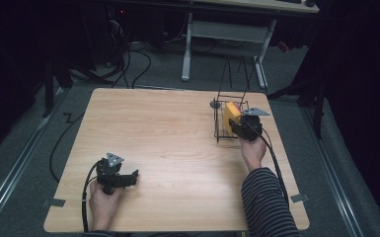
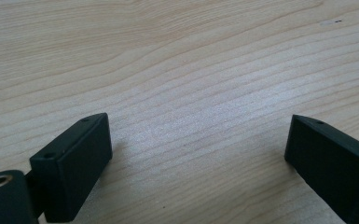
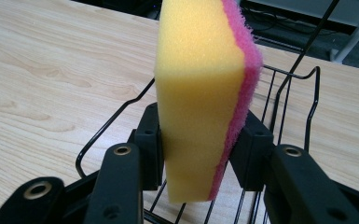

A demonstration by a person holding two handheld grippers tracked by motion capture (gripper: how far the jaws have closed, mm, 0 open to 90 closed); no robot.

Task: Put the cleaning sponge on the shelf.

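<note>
Yellow-and-pink sponge (image 3: pixel 200 102) stands pinched in the right claw (image 3: pixel 200 154) over the wire rack (image 3: pixel 289 93); lower it straight between wires. Left claw (image 2: pixel 198 149) idles agape, lower left.

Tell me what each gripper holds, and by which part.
The right gripper clamps the sponge low down across its yellow and pink faces, over the wire rack. The left gripper is open and holds nothing.

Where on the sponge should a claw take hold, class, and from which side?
Across the sponge's two broad faces, yellow foam and pink scouring side, near its lower end, coming from below. It stands upright over the wire basket, as the right claw holds it.
</note>
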